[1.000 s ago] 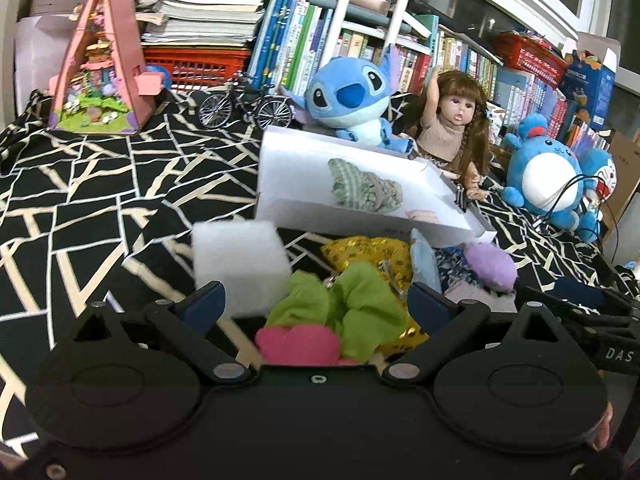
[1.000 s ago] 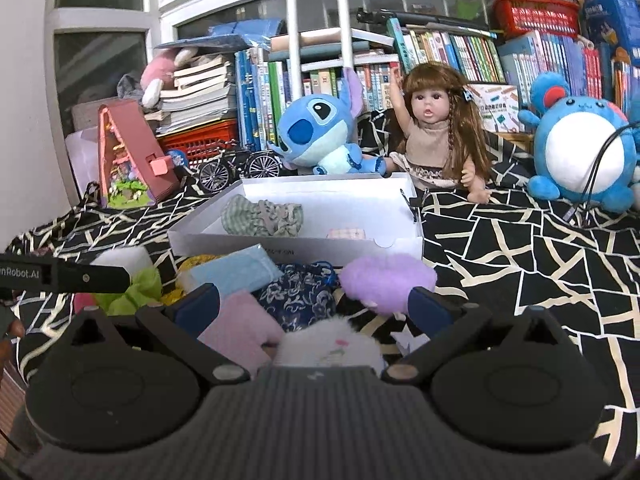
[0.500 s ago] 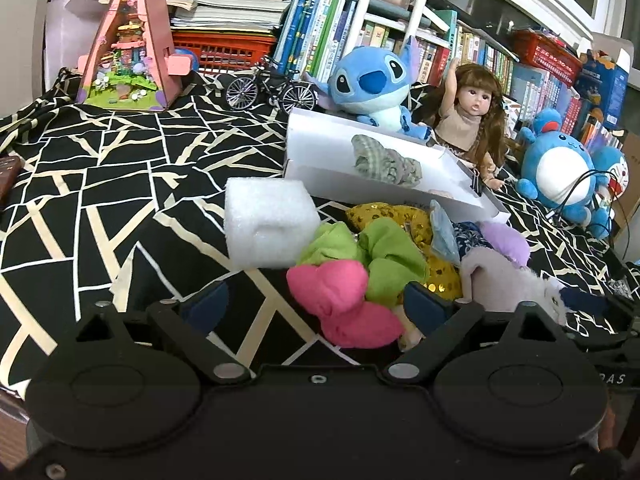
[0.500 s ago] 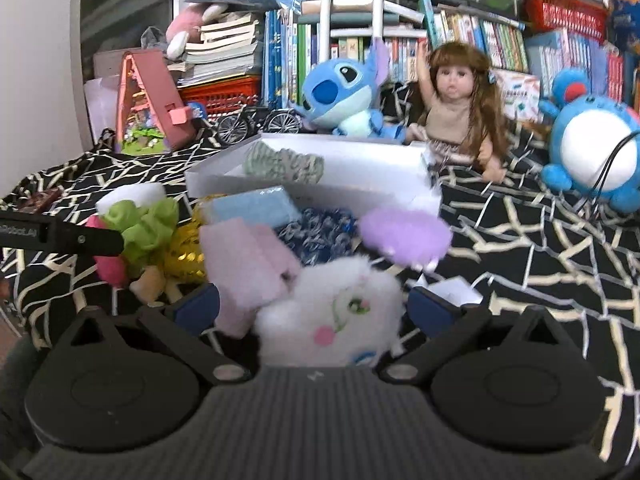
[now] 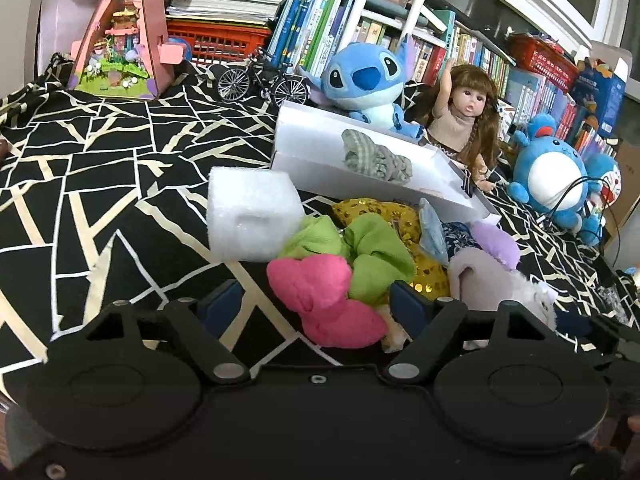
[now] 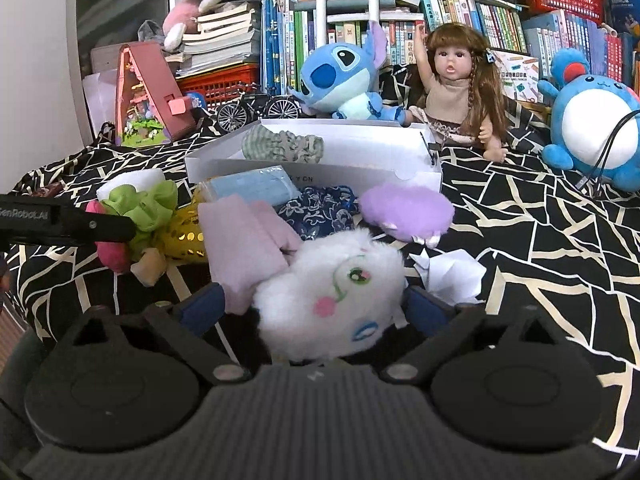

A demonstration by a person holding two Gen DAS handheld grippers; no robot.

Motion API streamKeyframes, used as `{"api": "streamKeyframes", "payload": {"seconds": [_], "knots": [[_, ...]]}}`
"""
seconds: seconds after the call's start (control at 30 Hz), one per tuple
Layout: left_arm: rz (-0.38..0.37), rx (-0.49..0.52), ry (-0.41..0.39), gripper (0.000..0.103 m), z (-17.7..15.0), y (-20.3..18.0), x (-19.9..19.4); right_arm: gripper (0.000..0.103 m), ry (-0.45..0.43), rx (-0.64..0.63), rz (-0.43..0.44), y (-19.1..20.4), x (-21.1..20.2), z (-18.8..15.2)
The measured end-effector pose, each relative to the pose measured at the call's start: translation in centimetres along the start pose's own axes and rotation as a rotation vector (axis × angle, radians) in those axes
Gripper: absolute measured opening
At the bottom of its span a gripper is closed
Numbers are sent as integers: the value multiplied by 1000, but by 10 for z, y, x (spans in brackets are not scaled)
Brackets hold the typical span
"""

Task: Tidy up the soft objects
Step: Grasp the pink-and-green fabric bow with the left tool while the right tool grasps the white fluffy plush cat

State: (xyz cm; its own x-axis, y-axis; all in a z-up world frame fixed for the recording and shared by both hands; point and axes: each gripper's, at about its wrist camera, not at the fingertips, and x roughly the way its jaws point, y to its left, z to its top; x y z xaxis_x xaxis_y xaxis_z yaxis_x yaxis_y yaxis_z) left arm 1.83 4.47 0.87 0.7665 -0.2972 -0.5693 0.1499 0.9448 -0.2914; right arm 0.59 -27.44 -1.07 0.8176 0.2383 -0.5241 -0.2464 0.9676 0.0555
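A pink scrunchie [image 5: 324, 296] lies between the pads of my left gripper [image 5: 316, 308]. The jaws are closing, and the left pad still stands clear of it. Behind it are a green scrunchie [image 5: 372, 256], a gold sequin piece [image 5: 376, 212] and a white foam block [image 5: 252, 216]. My right gripper [image 6: 312, 310] is open around a white fluffy plush [image 6: 332, 292]. Beside the plush are a pink folded cloth [image 6: 244, 248] and a purple plush [image 6: 404, 212]. Further back, the white box [image 6: 360, 178] holds a green striped scrunchie [image 6: 280, 144].
A Stitch plush [image 6: 336, 76], a doll [image 6: 452, 92] and a round blue plush [image 6: 592, 120] sit behind the box. A model bicycle [image 5: 260, 80] and a pink toy house [image 5: 128, 36] stand at back left, bookshelves behind. Crumpled white paper [image 6: 452, 272] lies by my right finger.
The left jaws have narrowed and the pink scrunchie now shows fully between them. The right gripper has come down over the white plush, which now fills its gap.
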Motion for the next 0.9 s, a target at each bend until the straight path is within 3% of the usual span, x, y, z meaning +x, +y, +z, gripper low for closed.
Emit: {"api": "streamKeyframes", "payload": {"seconds": [0.23, 0.4, 0.53, 0.67, 0.9], "knots": [[-22, -14, 7, 67, 2, -2, 7, 96, -26, -11, -29, 1, -1, 2], [-37, -40, 23, 42, 2, -2, 7, 88, -29, -37, -43, 6, 0, 1], [-34, 2, 1, 39, 7, -8, -6, 68, -40, -66, -71, 10, -5, 2], [-60, -3, -14, 37, 17, -10, -16, 62, -36, -49, -74, 7, -8, 10], [-87, -21, -49, 37, 32, -10, -26, 42, -53, -23, -116, 3, -11, 19]]}}
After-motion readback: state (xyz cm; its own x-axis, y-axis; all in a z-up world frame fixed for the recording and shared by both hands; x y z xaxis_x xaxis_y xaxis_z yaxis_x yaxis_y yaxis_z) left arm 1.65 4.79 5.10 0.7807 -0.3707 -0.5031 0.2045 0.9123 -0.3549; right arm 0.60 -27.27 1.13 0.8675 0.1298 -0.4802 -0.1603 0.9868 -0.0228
